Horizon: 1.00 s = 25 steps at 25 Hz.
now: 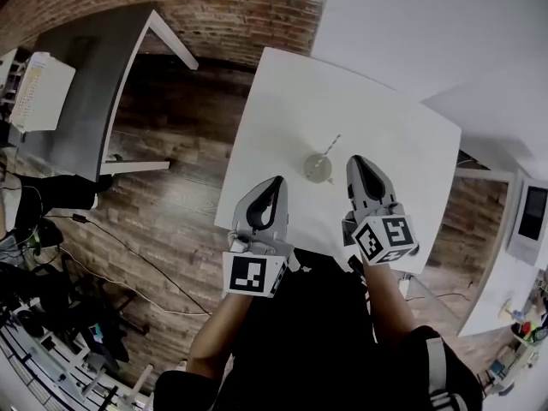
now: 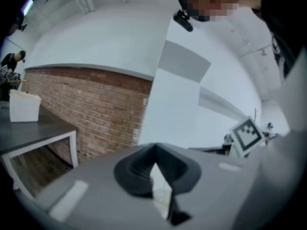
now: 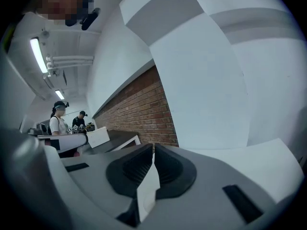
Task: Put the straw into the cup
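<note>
the cup (image 1: pixel 318 169) stands on the white tabletop (image 1: pixel 282 101), a little in from its near edge and about halfway along it. the straw (image 1: pixel 332 146) is already in the cup: its lower end is inside, and its long axis leans up and out over the rim toward the far right corner of the tabletop.

the left gripper (image 1: pixel 278 181) and the right gripper (image 1: pixel 354 159) are side by side over the near edge, both pointing away from the person. the cup lies between their tips and slightly ahead. the right gripper is the nearer one, just beside the cup, and the straw leans toward its side. the left gripper is a bit further off.

in each gripper view the jaws are pressed together at the tips with nothing between them. neither view shows the cup or the straw. both look across the room at a brick wall (image 2: pixel 91 104), so the fingers seem to point above the cup rather than at it.

by the look of it, the task is done. any further touch on the straw would fall to the right gripper, and it would have to come in across the straw's lean.
</note>
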Tool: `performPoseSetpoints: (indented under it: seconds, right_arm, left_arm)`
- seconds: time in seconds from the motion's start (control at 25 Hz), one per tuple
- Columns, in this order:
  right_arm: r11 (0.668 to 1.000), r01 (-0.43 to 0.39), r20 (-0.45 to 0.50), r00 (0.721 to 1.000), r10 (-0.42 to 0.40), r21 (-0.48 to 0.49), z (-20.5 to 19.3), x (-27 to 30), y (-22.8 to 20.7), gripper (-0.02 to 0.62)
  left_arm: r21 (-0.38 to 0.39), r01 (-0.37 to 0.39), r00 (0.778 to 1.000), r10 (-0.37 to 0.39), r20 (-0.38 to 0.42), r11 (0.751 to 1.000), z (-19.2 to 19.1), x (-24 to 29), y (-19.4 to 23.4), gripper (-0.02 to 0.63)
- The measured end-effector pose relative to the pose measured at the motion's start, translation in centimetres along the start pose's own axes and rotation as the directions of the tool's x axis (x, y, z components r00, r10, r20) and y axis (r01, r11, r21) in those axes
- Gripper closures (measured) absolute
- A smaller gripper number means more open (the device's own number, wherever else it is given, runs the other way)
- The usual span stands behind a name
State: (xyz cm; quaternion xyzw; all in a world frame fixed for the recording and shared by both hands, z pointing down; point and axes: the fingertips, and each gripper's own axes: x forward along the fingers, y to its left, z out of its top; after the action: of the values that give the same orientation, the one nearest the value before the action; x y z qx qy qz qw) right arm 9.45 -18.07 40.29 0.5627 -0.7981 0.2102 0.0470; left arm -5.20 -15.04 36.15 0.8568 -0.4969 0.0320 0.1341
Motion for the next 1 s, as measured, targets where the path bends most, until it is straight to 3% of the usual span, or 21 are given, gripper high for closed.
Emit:
performPoseSetpoints:
  seconds: [0.28, 0.52, 0.68, 1.0]
  right_arm:
    - [0.998, -0.007, 0.051, 0.999, 0.010, -0.061, 2.1, -3.6, 2.3, 0.588]
    - [0.998, 0.018, 0.098, 0.995, -0.012, -0.059, 2.4, -6.6, 4.3, 0.588]
    - [0.998, 0.032, 0.094, 0.995, -0.027, -0.053, 1.7, -7.8, 5.2, 0.588]
    - [0.997, 0.030, 0.091, 0.996, -0.024, -0.064, 1.8, -8.0, 5.8, 0.589]
  left_arm:
    - [0.000, 0.030, 0.999, -0.030, 0.035, 1.000, 2.1, -1.8, -1.1, 0.601]
    - [0.008, 0.059, 0.997, -0.060, 0.053, 0.998, 2.9, -3.4, -2.0, 0.601]
    - [0.052, 0.064, 0.995, -0.068, 0.075, 0.997, 3.2, -4.2, -2.6, 0.601]
    - [0.047, 0.071, 0.995, -0.075, 0.071, 0.996, 2.9, -4.3, -2.8, 0.601]
